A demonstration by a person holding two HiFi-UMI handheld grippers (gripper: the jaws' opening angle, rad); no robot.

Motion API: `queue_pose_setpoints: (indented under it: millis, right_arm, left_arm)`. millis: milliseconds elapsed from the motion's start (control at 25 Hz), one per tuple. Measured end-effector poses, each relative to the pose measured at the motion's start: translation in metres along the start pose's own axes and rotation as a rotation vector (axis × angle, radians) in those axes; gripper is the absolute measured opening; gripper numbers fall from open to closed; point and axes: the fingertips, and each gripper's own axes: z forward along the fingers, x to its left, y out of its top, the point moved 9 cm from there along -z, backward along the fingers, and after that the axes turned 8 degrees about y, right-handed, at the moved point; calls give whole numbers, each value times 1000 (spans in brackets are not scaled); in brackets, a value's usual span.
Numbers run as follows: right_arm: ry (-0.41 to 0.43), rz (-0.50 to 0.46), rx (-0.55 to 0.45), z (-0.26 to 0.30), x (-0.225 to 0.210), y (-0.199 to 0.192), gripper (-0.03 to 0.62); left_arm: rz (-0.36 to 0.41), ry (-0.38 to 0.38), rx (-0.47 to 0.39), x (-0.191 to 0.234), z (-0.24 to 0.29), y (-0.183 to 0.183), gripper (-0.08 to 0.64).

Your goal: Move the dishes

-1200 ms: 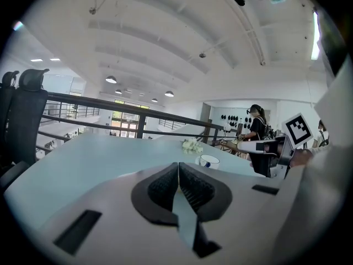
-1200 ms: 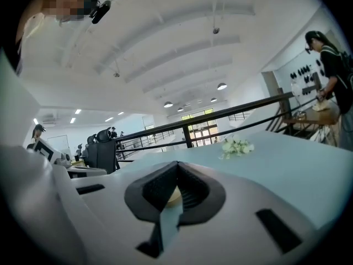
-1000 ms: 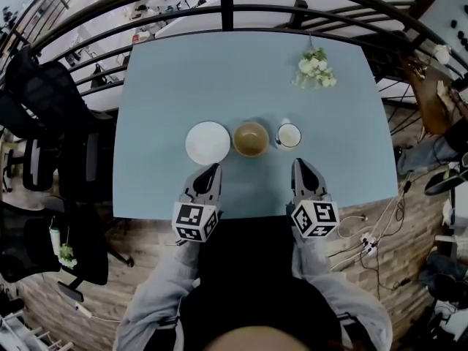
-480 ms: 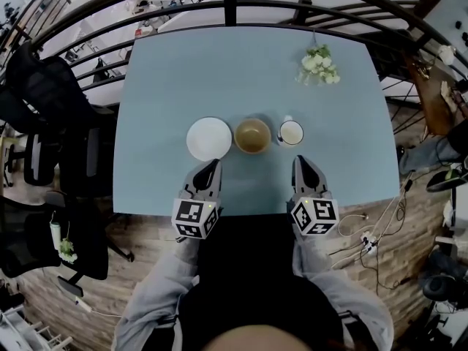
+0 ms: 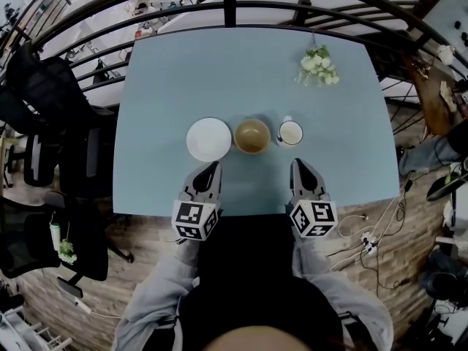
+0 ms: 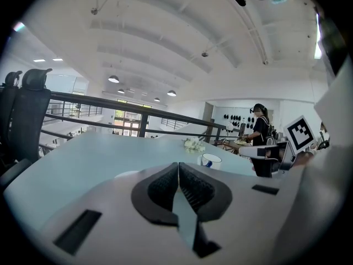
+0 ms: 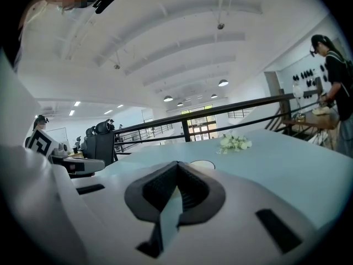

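The pale blue desk point(image 5: 219, 72) carries everything, and most of its top lies bare, so there is room on every side for a dish to be set somewhere else. At its near edge, the left gripper point(image 5: 211, 168) and the right gripper point(image 5: 298, 164) are held side by side, both aimed at the dishes and tipped slightly down, a posture that suits either reaching in or resting after a release. The left gripper's fingers point(image 6: 162, 184) are pressed together with nothing between them, and the right gripper's fingers point(image 7: 191, 194) are likewise closed on nothing. Neither touches a dish. The dishes stand in a neat row just beyond the fingertips: a white plate point(image 5: 208, 139) ahead of the left gripper, a brown bowl point(image 5: 252, 136) just beside it in the middle, and a white mug point(image 5: 290, 133) ahead of the right gripper. Each hand thus has a dish in easy reach. Such a tidy line fits dishes laid out for moving as well as dishes already set down where they belong, and nothing here decides between the two. A small bunch of white flowers point(image 5: 317, 66) lies well apart near the far right corner, clear of any reach.
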Motion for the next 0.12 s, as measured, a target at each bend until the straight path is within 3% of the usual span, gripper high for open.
queue_pose_setpoints:
  millis: [120]
  right_arm:
    - [-2,2,2,0,2,-1,8]
  left_arm:
    - [-2,1,0,2,-1,0,17]
